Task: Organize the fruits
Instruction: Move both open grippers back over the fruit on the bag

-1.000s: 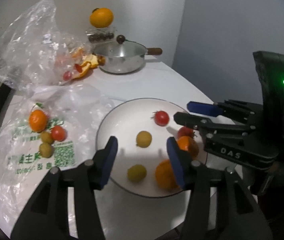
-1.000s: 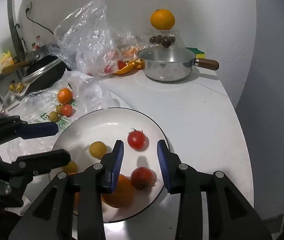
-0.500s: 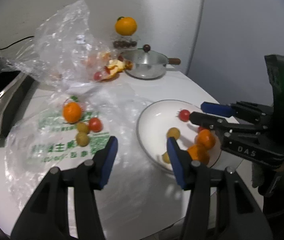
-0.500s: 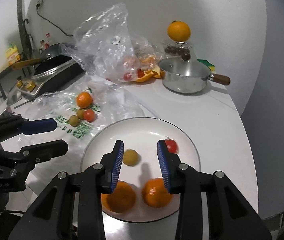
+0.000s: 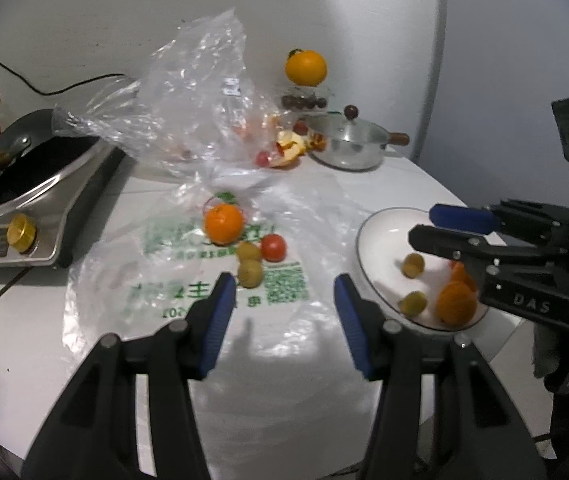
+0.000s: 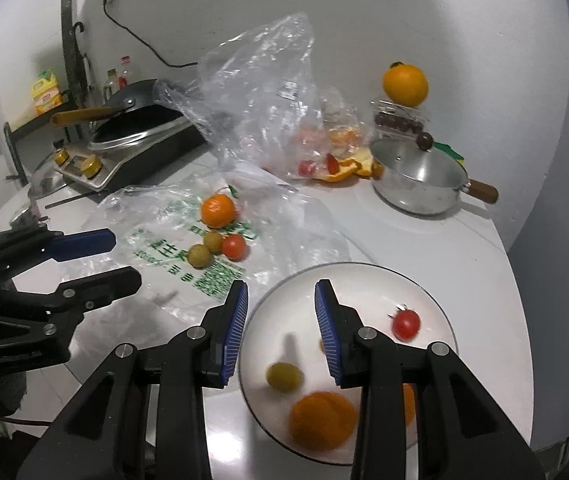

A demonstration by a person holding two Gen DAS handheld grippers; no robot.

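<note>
The left gripper (image 5: 280, 316), fingers apart and empty, has swung from the plate (image 5: 368, 240) toward the bagged mandarin (image 5: 223, 224), likely next; the right gripper (image 6: 280, 320) also gapes empty.

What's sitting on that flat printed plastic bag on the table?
On the printed plastic bag lie one orange mandarin, one red tomato and two small yellow-green fruits. Whatever lies beneath the bag cannot be seen.

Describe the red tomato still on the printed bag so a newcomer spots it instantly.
Find the flat plastic bag with green print left of the white plate. Four fruits cluster on it; the cherry tomato sits on the plate side, the only red one, beside two olive-yellow fruits and below the orange mandarin.
</note>
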